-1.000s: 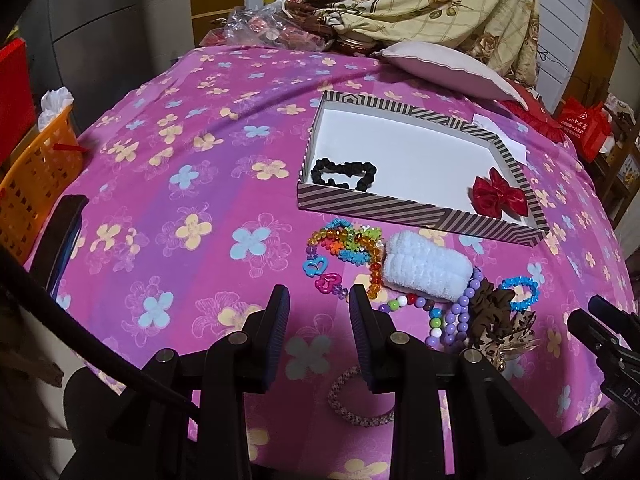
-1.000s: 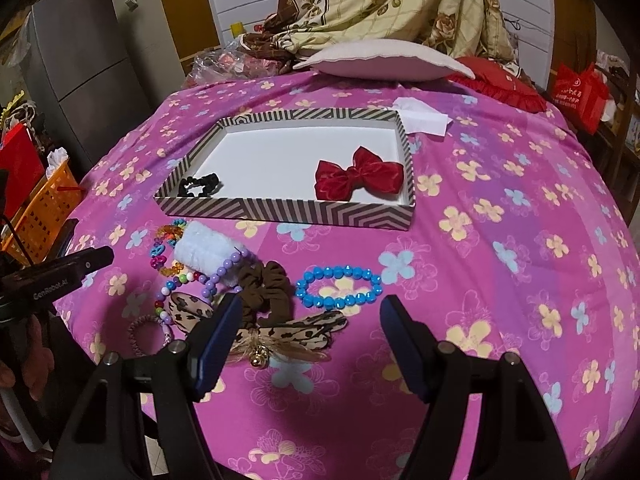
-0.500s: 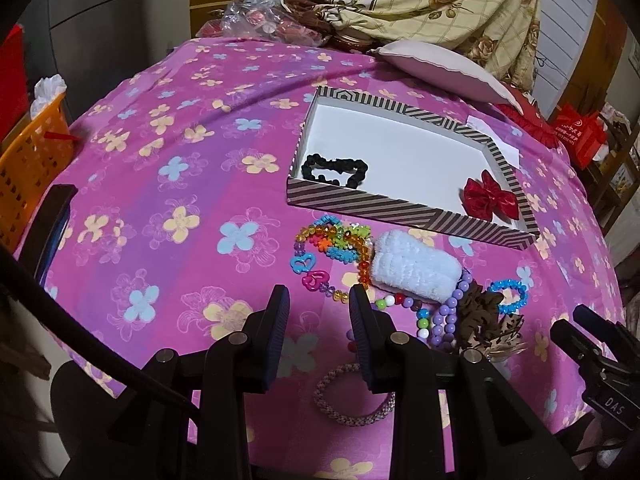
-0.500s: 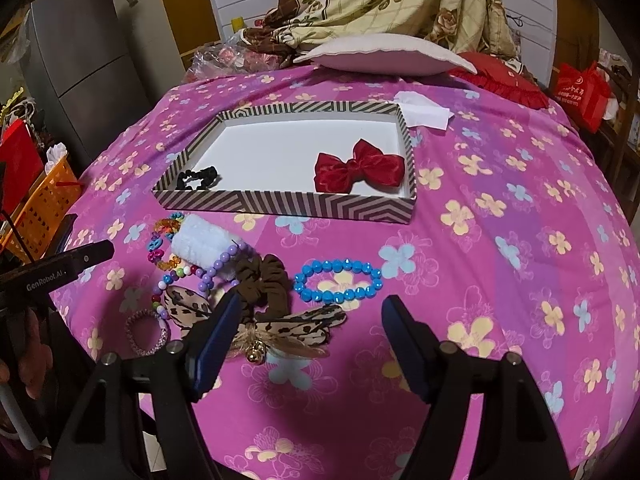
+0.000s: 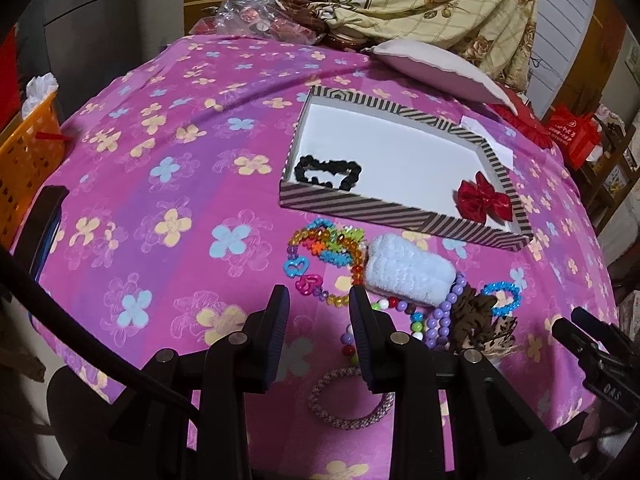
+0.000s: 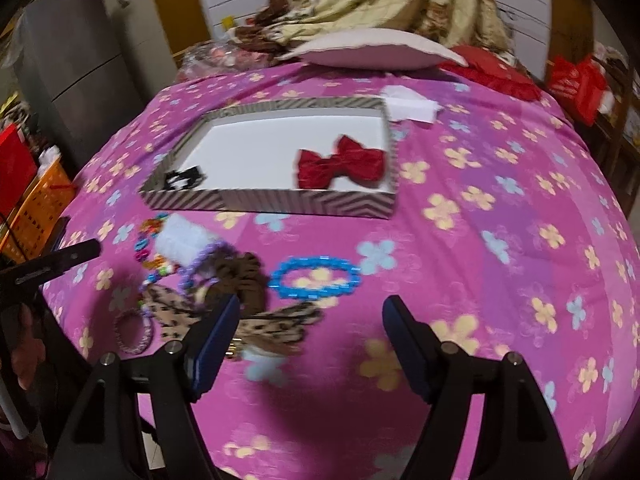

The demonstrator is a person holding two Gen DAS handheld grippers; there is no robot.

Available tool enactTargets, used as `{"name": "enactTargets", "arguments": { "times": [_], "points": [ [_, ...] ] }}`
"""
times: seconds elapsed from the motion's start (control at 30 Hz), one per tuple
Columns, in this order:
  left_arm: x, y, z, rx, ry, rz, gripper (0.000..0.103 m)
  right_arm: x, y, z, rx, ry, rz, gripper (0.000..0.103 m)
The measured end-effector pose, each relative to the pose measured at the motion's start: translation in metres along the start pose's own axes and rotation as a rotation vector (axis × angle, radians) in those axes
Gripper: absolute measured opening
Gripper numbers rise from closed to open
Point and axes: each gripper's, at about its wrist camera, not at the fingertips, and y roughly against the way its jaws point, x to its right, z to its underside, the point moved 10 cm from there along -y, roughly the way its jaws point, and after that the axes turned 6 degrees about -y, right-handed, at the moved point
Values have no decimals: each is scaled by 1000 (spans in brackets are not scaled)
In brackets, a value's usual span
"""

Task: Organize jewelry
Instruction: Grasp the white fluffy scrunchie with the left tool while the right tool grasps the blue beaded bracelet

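A shallow rectangular box with striped brown-and-cream walls and a white floor (image 5: 400,216) is seen lying on a pink bedspread printed with yellow and blue flowers (image 5: 160,184); inside it a black beaded bracelet (image 5: 327,172) sits in the near left corner and a glossy red ribbon bow (image 6: 342,163) rests against the right wall. In front of the box a loose pile is spread: a multicoloured plastic bead necklace with heart charms (image 5: 320,252), a fluffy white scrunchie (image 5: 408,274) touching it, a string of purple beads (image 5: 444,316), a brown scrunchie (image 6: 248,276) and a leopard-print bow (image 6: 276,328). A bright blue bead bracelet (image 6: 316,278) lies just beside the brown scrunchie, and a woven pink rope bracelet (image 5: 350,398) lies nearest the edge. The left gripper (image 5: 318,310) is held above the cloth with its jaws parted narrowly and nothing between them. The right gripper (image 6: 312,320) is spread wide (this view is blurred), empty, with the blue bracelet just beyond its jaws.
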Motion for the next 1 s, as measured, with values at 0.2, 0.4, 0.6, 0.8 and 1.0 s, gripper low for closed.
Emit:
{"name": "enactTargets", "arguments": {
  "times": [0.2, 0.4, 0.6, 0.8, 1.0],
  "points": [
    [20, -13, -12, -31, -30, 44, 31, 23, -4, 3, -9, -52, -14, 77],
    [31, -38, -21, -91, -34, 50, 31, 28, -19, 2, -9, -35, 7, 77],
    [36, -68, -15, -171, -32, 53, 31, 32, -40, -4, -34, -40, 7, 68],
    [44, -79, -17, -186, -39, 73, 31, 14, -56, -6, -53, 33, 14, 68],
    [51, -79, -21, -176, -61, 91, 16, 8, -81, -7, -82, 94, 17, 38]
  ]
}}
